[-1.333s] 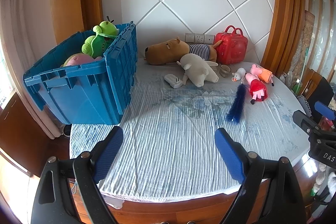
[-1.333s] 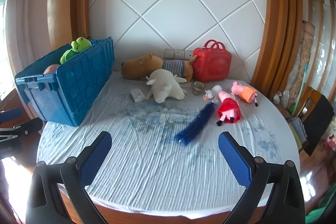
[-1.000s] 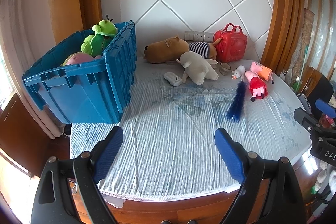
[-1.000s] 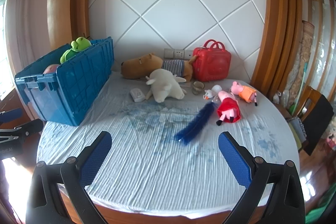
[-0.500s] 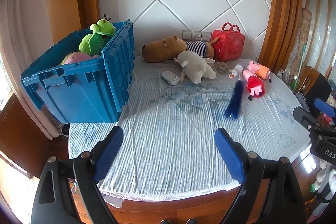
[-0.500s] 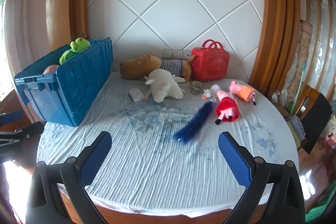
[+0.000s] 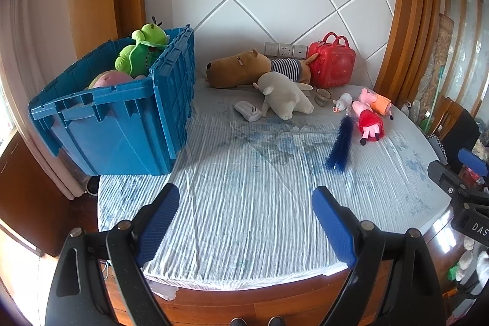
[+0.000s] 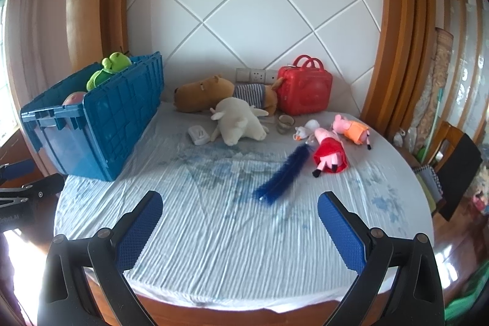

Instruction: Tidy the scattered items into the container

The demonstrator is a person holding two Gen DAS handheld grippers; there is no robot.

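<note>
Left wrist view is showing us our left hand-held gripper (image 7: pixel 246 220) hanging released over the near edge of the surface (image 7: pixel 244 213), its blue pads spread wide with nothing between them. Right wrist view is showing the right hand-held gripper (image 8: pixel 240 222) released in the same way, above the striped cloth. We are looking at a blue crate (image 7: pixel 122 124) sitting at the left rear of the surface, and a green plush (image 7: pixel 140 54) and a pink plush (image 7: pixel 111 79) are resting inside it, the green one poking above the rim. The other items are lying scattered outside the crate. A brown plush (image 8: pixel 204 93) in a striped shirt is lying along the wall, touching a red case (image 8: pixel 305 92) at its right end. A white plush (image 8: pixel 238 121) is lying just in front of the brown one, with a white adapter (image 8: pixel 198 134) just beside it on the left and a small cup (image 8: pixel 285 122) near it on the right. A blue brush (image 8: pixel 282 173) is lying diagonally near the middle, its far tip just beside a pig doll in red (image 8: pixel 328 150). A pig doll in orange (image 8: pixel 353 129) and a tiny white toy (image 8: pixel 305 129) are lying close behind.
</note>
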